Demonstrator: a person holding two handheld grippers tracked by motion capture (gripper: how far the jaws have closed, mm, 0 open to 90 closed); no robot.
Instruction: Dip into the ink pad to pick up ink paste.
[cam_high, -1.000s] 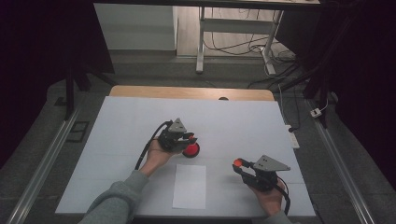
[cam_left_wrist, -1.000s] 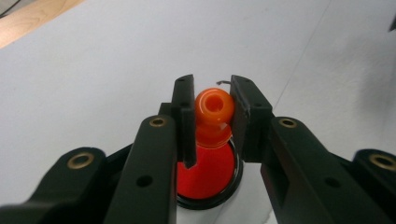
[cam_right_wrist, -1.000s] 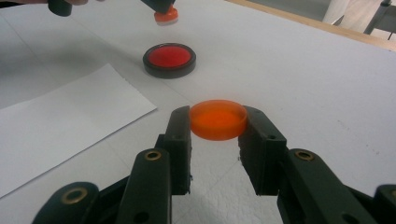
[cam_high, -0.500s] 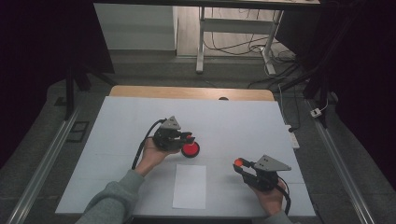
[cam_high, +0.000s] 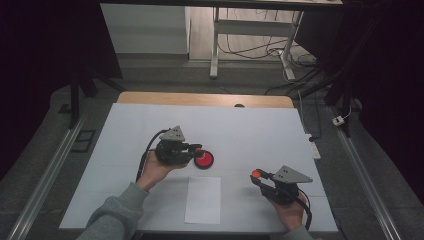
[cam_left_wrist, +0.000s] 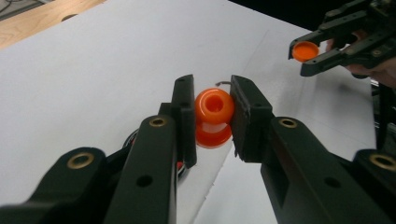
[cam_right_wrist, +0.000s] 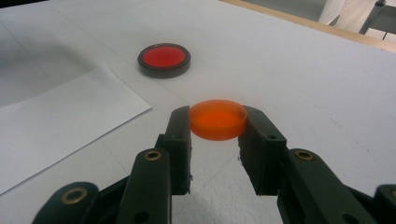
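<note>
On the white table (cam_high: 250, 125), left claw (cam_left_wrist: 214, 112) grips an orange knob (cam_left_wrist: 214, 106), right claw (cam_right_wrist: 218, 122) an orange cap (cam_right_wrist: 218, 119).

Looked like a lab setup to me: white-covered counter (cam_high: 260, 125) on metal rails (cam_high: 47, 172), loose cables (cam_high: 250, 50) across the floor, dark surroundings.

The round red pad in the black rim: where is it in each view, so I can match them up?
High view: the red pad lies mid-table, just right of the left hand-held gripper.
Left gripper view: I cannot make it out.
Right gripper view: red pad, upper left, beyond the held orange cap.
Shared landmark: the white paper sheet near the pad.
</note>
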